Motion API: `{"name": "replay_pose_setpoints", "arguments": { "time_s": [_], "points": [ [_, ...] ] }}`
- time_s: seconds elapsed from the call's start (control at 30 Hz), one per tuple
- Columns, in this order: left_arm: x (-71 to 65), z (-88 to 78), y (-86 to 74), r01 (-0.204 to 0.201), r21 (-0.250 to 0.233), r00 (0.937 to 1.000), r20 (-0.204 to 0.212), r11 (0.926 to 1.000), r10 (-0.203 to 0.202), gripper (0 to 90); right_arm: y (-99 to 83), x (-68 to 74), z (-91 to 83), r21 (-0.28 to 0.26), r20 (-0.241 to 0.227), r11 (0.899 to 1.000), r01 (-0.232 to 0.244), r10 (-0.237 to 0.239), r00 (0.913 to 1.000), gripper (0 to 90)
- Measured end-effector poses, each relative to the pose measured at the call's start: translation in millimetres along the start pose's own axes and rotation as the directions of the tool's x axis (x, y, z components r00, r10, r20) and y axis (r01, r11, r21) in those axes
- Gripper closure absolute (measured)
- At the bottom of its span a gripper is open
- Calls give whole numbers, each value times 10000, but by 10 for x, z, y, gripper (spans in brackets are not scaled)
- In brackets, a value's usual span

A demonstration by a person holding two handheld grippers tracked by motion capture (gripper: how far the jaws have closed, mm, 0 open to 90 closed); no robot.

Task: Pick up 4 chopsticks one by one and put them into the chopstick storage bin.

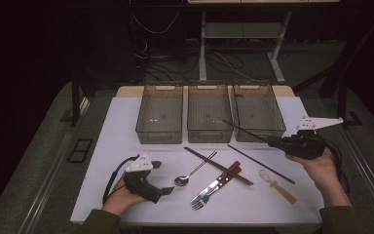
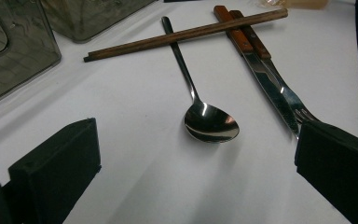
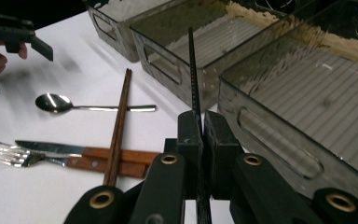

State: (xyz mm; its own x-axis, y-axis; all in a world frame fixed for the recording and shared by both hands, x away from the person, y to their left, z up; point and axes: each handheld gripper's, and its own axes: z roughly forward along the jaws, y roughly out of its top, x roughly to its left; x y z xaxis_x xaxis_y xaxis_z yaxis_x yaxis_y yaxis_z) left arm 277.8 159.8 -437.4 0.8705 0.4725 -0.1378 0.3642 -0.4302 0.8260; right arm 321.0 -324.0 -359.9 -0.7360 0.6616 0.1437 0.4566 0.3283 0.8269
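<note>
1. Left claw (image 1: 161,179): black body, grey three-cornered plate on top, black cable looping from it.
2. Right claw (image 1: 271,142): black, with the same grey plate; brass-coloured rivets on its linkage arms.
3. Sleeves (image 1: 99,222): dark olive, at both wrists.

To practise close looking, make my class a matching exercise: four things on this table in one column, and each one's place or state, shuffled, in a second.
Column 1:
1. metal spoon
2. black chopstick
3. brown chopsticks
4. left gripper

Column 2:
A. lying across the knife and fork handles
B. open, above the table
C. clamped in the right gripper
D. bowl towards the left gripper

Pairs: 1-D, 2-C, 3-A, 4-B
</note>
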Motion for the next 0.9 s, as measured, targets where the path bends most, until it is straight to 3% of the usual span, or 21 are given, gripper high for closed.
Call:
{"name": "replay_pose_setpoints", "arguments": {
  "time_s": [0.9],
  "points": [
    [-17,-18,3,-269,-20,9996,-132,9996,269,0,483,291,629,110,12,9999,122,-122,9999,859]
  ]
}}
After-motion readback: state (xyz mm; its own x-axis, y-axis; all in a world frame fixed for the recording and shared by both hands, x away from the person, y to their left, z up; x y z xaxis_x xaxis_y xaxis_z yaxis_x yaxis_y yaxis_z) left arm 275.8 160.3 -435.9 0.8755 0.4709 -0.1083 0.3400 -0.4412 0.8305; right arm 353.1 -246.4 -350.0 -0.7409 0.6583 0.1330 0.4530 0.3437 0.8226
